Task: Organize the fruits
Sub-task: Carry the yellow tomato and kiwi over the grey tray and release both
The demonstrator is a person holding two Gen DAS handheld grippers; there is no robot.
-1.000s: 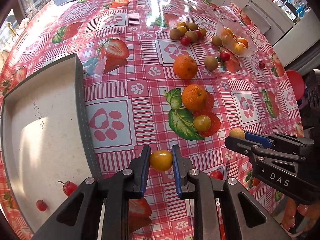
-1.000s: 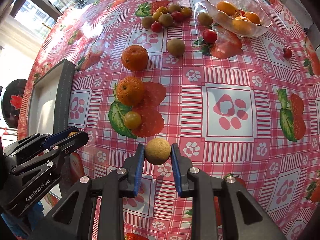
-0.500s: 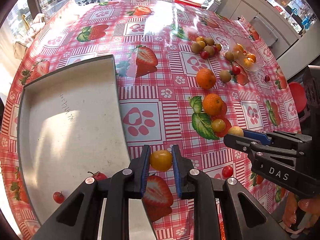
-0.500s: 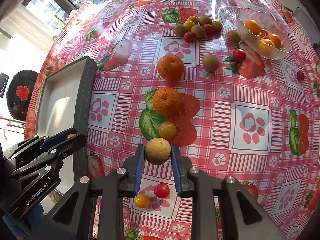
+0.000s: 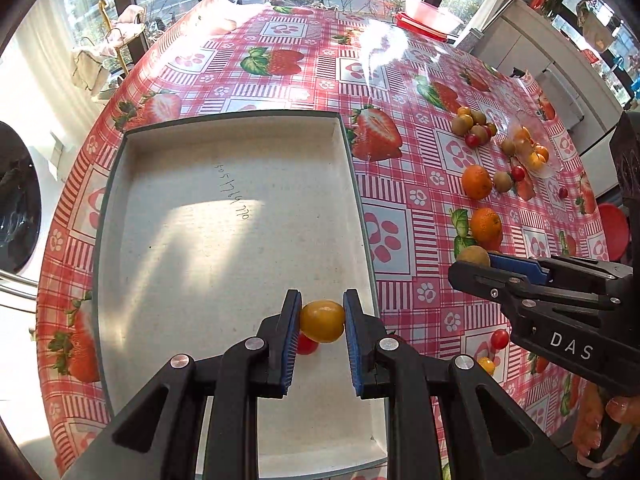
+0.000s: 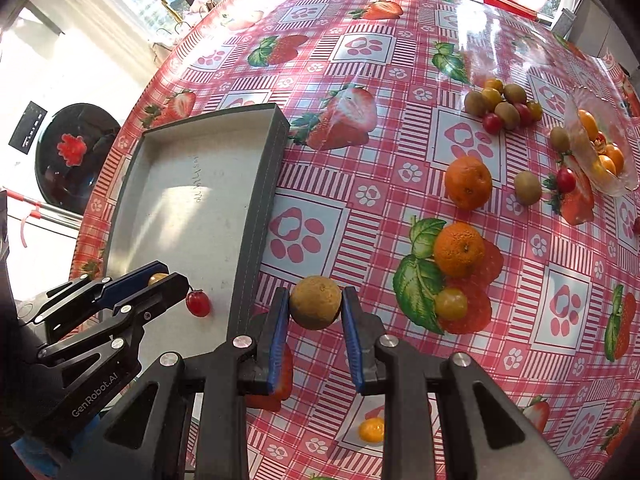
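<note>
Between the left gripper's (image 5: 322, 322) blue pads sits a yellow tomato (image 5: 322, 321), clamped above the grey tray (image 5: 224, 208), with a red cherry tomato (image 5: 307, 345) just beneath. Beside it, the right gripper (image 6: 315, 308) pinches a brown fruit (image 6: 315, 302) over the tablecloth (image 6: 400, 80), just right of the tray's edge.

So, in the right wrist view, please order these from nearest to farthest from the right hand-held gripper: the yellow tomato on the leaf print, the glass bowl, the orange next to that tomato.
1. Yellow tomato, just right of the right hand-held gripper.
2. Orange, directly beyond the tomato.
3. Glass bowl, far right, near the table edge.
</note>
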